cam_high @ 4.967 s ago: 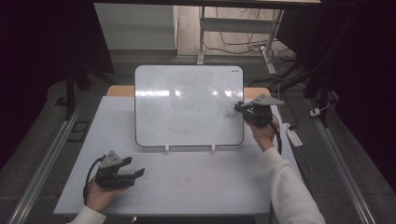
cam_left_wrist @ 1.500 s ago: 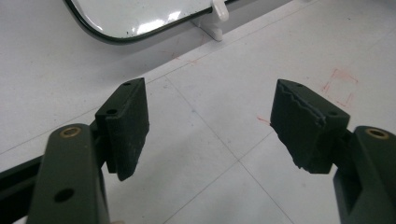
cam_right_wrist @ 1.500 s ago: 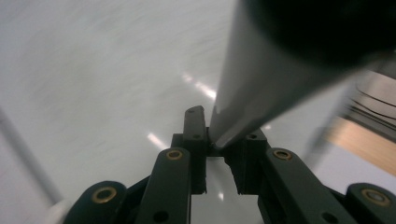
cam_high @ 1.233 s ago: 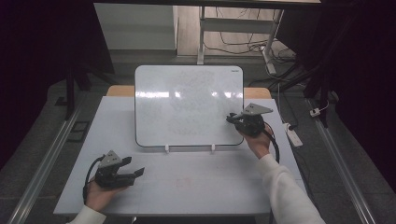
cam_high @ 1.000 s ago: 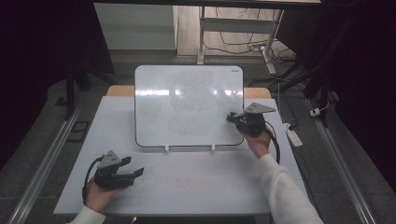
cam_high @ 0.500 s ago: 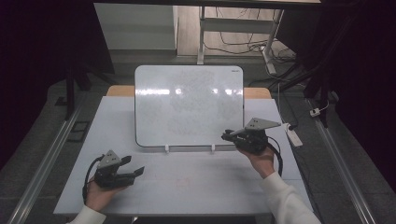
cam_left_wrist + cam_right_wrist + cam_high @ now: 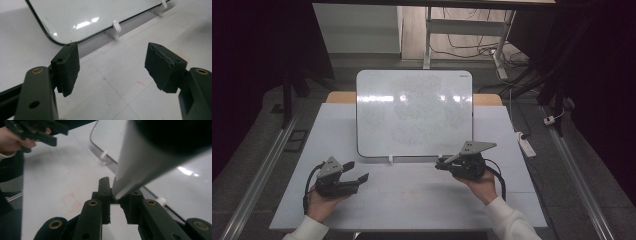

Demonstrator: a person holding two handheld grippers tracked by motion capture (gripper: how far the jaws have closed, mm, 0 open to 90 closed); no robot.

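Marker [image 7: 140, 167] is light, stiff, slick; my right hand-held gripper [image 7: 443, 164] clamps its barrel near the table's middle, left hand-held gripper [image 7: 354, 171] gapes empty.

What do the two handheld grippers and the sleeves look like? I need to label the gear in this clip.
Both the left gripper and right gripper are black, each with a grey three-cornered plate on top, brass-coloured pivot pins, blocky black pads and a trailing black cable. The sleeves are white.

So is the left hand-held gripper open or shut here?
Open: the left hand-held gripper shows a wide gap between its pads, with bare table between them.
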